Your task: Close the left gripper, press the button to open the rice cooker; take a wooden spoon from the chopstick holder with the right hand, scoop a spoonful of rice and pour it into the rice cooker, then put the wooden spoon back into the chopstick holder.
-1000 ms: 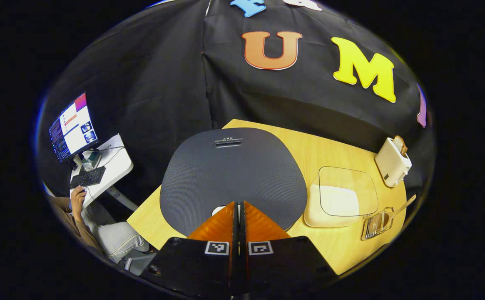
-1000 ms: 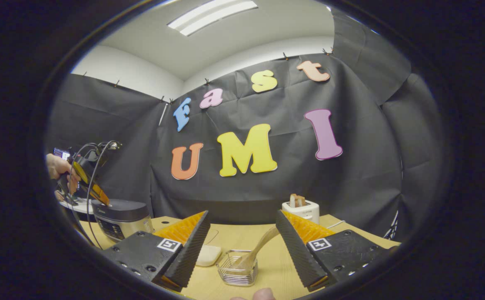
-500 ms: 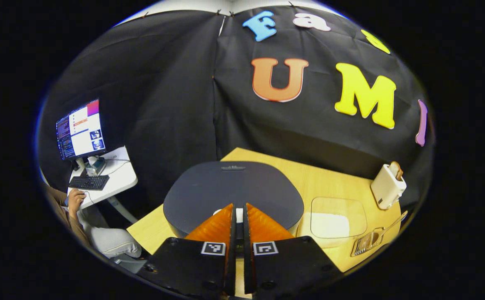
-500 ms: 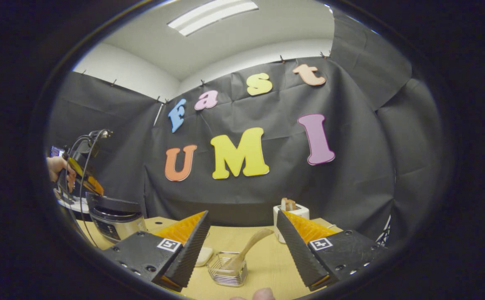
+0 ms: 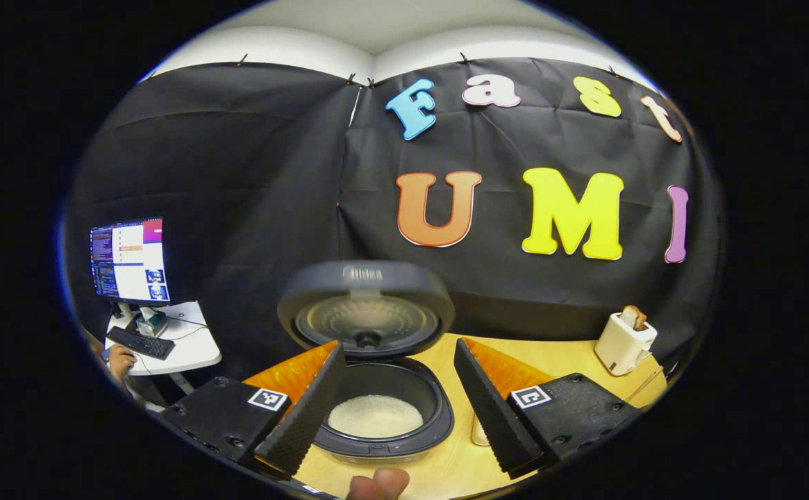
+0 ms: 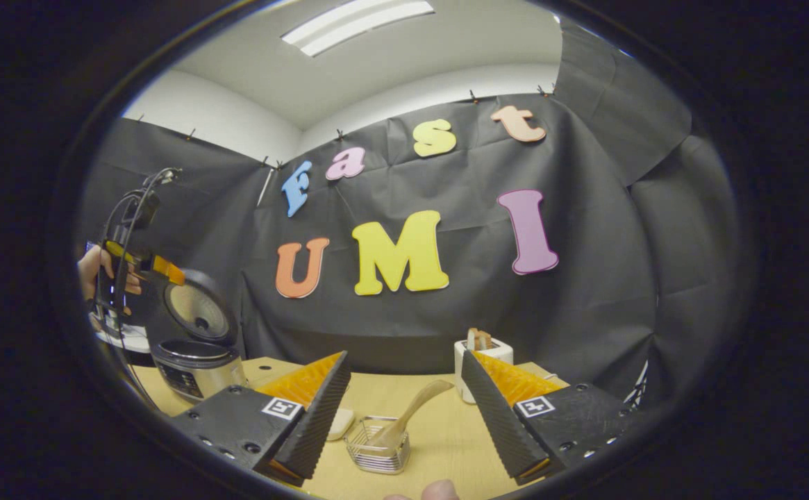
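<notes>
- Left gripper view, lower centre of the frame: the dark grey round rice cooker (image 5: 383, 410) now stands open, its domed lid (image 5: 366, 305) swung up and back where half a second ago it lay flat under my closed fingers. I read the button press as done.
- In the same view my left gripper (image 5: 396, 406) has gone from pressed together to spread wide, the open pot showing between its two fingers; it holds nothing. Inside the pot I see a pale bed of white rice (image 5: 375, 415).
- Far right of that view, the small cream toaster (image 5: 623, 340) sits at the back edge of the light wooden table (image 5: 550, 354).
- Right gripper view, left edge: I see the opened cooker from the side, lid upright, with the other gripper lifted above it.
- Bottom centre of that view, my right gripper (image 6: 404, 403) hangs spread apart and empty, as it was a second ago. Framed between its fingers is the small wire chopstick holder (image 6: 378, 451), with the pale wooden spoon (image 6: 411, 411) leaning up and to the right out of it, untouched.
- So my next job, I judge, is to bring the right gripper down onto that spoon's handle.
</notes>
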### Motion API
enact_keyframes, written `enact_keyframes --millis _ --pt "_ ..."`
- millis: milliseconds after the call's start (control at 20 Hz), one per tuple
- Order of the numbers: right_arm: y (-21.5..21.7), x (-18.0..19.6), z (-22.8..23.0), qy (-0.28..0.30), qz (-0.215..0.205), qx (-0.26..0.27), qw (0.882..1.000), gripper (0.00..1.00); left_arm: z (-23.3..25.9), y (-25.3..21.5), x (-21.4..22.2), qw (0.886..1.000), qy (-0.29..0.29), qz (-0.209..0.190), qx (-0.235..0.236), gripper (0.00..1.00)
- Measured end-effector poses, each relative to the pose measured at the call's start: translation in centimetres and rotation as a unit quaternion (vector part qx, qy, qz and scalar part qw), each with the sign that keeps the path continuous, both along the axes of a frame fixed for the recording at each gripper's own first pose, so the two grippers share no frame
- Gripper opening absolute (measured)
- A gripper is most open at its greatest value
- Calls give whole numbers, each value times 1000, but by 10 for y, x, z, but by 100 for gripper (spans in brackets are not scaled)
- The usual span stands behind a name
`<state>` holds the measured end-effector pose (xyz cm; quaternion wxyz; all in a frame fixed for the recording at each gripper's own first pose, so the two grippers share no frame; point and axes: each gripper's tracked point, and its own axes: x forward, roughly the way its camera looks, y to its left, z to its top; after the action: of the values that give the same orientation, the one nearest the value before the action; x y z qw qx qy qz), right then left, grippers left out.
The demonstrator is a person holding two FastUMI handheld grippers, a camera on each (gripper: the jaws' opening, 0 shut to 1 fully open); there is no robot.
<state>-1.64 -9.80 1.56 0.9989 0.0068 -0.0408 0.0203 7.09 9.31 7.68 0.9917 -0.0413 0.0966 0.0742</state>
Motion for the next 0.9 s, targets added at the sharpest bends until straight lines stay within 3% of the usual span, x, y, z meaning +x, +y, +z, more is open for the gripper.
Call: enact_keyframes --millis 350,400,500,600,700,750,800,900 --pt "0 -1 -25 40 4 -9 999 99 -15 -24 -34 998 -50 -17 34 100" --pt "-1 -2 -30 47 5 -9 999 95 -16 -27 -37 997 -63 -17 43 94" --pt "-5 -2 -36 58 3 -11 998 96 -26 -42 -45 995 -78 -22 55 100" --pt "-10 -2 -43 72 -1 -11 997 92 -42 -63 -50 995 -76 -41 56 100" --pt "-11 3 -52 89 -3 -8 996 92 -51 -84 -51 993 -86 -63 51 100" --pt "-11 5 -59 102 -4 -6 995 95 -54 -97 -49 991 -94 -80 45 95" --pt "-10 10 -66 120 -3 1 993 96 -61 -105 -48 991 -94 -90 41 100" --pt "-8 18 -72 138 -2 9 990 96 -82 -112 -53 990 -80 -106 39 100"
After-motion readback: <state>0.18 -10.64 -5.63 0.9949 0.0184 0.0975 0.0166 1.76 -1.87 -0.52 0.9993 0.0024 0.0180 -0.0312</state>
